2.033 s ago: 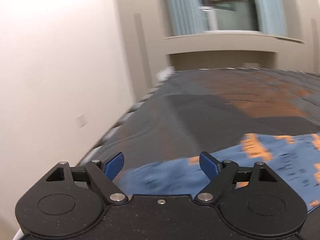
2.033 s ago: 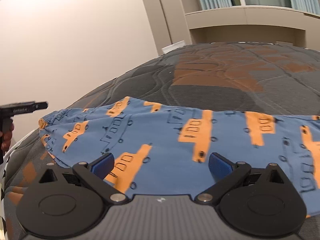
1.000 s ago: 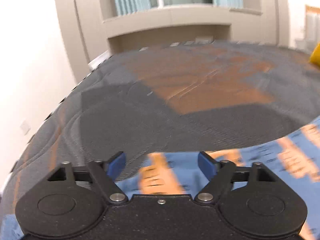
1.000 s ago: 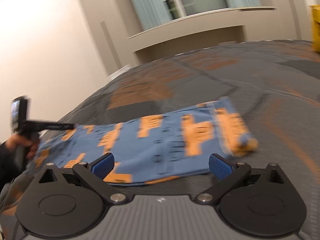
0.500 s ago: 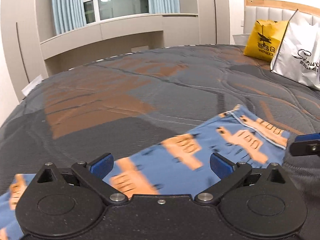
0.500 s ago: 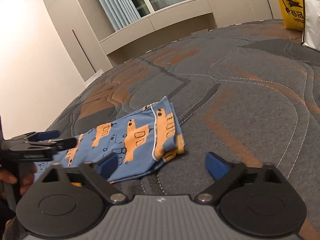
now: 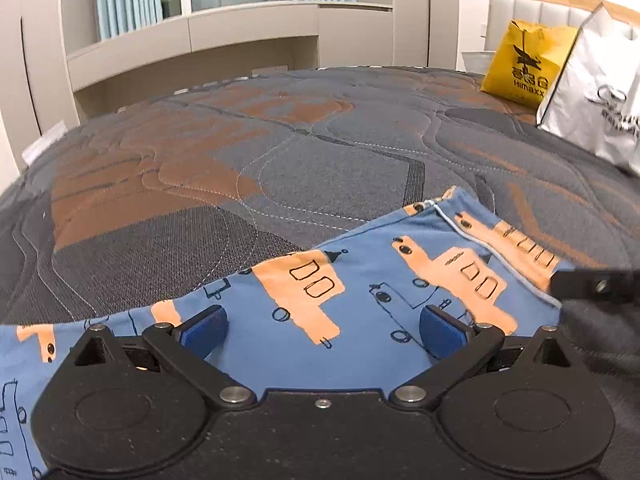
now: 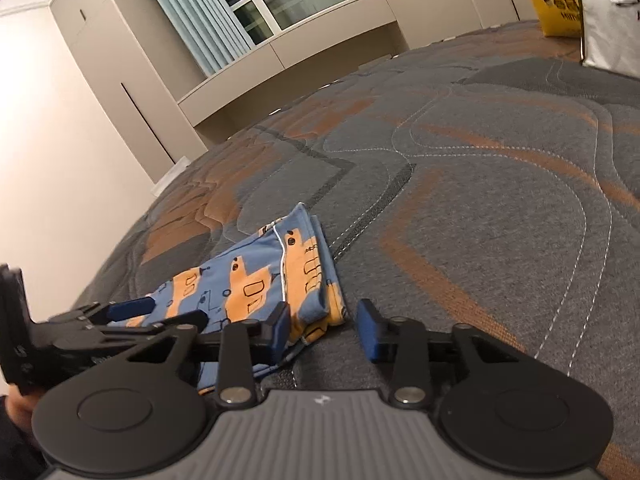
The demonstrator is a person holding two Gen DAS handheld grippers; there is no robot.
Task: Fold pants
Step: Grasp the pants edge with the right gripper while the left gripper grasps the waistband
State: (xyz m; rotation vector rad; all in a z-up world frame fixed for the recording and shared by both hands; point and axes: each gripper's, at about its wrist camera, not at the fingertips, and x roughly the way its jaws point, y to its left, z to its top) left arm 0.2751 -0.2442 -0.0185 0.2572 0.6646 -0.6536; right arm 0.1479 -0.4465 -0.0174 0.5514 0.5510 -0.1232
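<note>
Blue pants with orange truck prints (image 7: pixel 360 280) lie flat on the grey and orange quilted bed (image 7: pixel 280 152). My left gripper (image 7: pixel 322 326) is open just above the pants' near edge. In the right wrist view the pants (image 8: pixel 260 280) lie folded lengthwise, their end with white piping pointing away. My right gripper (image 8: pixel 324 330) is open at the pants' right end, its left finger over the cloth and its right finger over the bed. The left gripper (image 8: pixel 132 312) shows at the left of that view. The right gripper's finger (image 7: pixel 592 284) shows at the right edge of the left wrist view.
A yellow bag (image 7: pixel 520 64) and a white bag (image 7: pixel 592 92) stand by the headboard at the far right. A wall, cabinets and a curtained window (image 8: pixel 280 8) lie beyond the bed's far edge. The quilt (image 8: pixel 500 200) spreads wide to the right of the pants.
Both grippers swung right along the pants, from the left end towards the right end. My right gripper's jaws have narrowed and now sit at the pants' end.
</note>
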